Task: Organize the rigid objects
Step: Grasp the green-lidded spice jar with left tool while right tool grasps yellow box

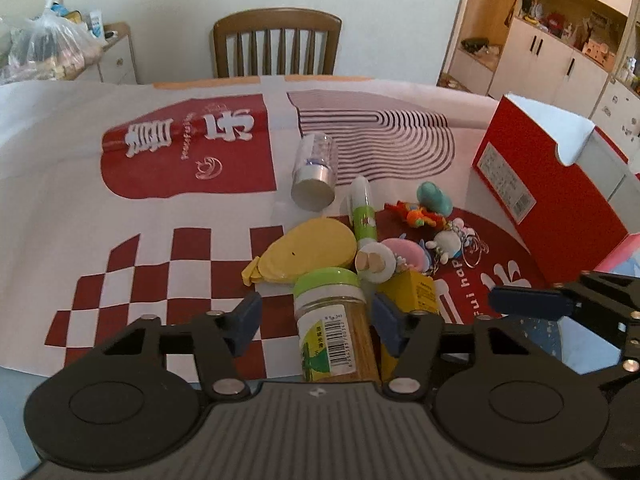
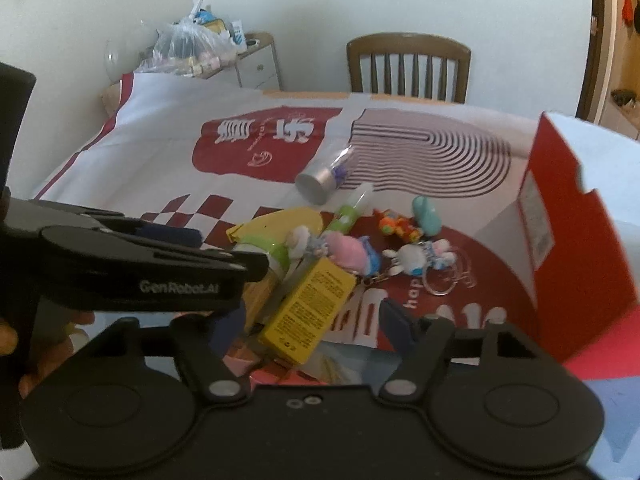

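Fingers of our left gripper point(image 1: 316, 320) flank the jar point(image 1: 334, 322), half-open, not yet gripping. Our right gripper point(image 2: 312, 326) straddles the yellow box point(image 2: 310, 312) likewise. Both lie amid toys; closing could nudge neighbours or slip.

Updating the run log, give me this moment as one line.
left gripper: open astride green-lidded jar, pads apart from it | right gripper: open astride yellow box | red box: open | nothing lifted
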`<action>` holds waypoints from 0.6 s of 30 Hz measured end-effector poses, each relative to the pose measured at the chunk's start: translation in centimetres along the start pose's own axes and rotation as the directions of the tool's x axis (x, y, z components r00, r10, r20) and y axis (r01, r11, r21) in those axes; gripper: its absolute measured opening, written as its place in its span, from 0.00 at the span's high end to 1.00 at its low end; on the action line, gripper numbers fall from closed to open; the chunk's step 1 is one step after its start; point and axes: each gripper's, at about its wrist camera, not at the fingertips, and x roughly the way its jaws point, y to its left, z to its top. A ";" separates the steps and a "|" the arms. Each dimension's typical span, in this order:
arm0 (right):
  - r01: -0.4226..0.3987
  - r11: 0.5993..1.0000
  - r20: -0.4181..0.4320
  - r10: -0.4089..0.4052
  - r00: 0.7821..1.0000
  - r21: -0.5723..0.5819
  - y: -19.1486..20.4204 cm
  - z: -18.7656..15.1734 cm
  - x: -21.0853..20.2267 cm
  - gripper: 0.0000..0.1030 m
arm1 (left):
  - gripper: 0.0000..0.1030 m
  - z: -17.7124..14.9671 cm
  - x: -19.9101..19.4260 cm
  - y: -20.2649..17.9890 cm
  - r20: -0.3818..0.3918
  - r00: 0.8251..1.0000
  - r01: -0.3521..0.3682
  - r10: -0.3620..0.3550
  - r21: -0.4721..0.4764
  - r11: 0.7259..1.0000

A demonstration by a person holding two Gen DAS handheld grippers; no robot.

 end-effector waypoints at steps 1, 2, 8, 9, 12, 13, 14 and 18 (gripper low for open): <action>-0.001 1.000 -0.012 0.001 1.000 0.006 0.0 0.1 0.4 0.35 | 0.45 0.0 0.1 0.0 -0.004 1.000 0.003 -0.003 0.002 1.000; -0.004 1.000 -0.020 0.005 1.000 0.013 0.0 0.1 0.7 0.39 | 0.47 0.0 0.3 0.0 -0.008 1.000 0.010 -0.010 0.003 1.000; -0.017 0.998 -0.062 0.020 0.998 0.060 -0.3 0.1 2.0 0.49 | 0.57 0.1 1.4 0.1 -0.041 0.998 0.053 -0.053 -0.009 0.999; -0.014 0.998 -0.068 0.019 0.998 0.068 -0.4 0.0 2.2 0.50 | 0.57 0.1 1.5 0.1 -0.039 0.998 0.054 -0.054 -0.010 0.999; -0.023 0.995 -0.081 0.032 0.996 0.101 -0.6 0.1 2.5 0.53 | 0.57 0.2 1.7 0.0 -0.038 0.998 0.056 -0.056 -0.004 0.998; -0.034 0.993 -0.084 0.044 0.995 0.117 -0.8 0.1 2.6 0.57 | 0.57 0.2 1.7 0.1 -0.038 0.998 0.057 -0.057 -0.005 0.998; -0.035 0.991 -0.086 0.046 0.995 0.126 -0.8 0.2 2.6 0.58 | 0.57 0.2 1.7 0.1 -0.038 0.998 0.058 -0.059 -0.004 0.998; -0.027 0.992 -0.084 0.038 0.996 0.127 -0.5 0.2 2.5 0.61 | 0.58 0.2 1.7 0.1 -0.040 0.998 0.058 -0.058 -0.005 0.998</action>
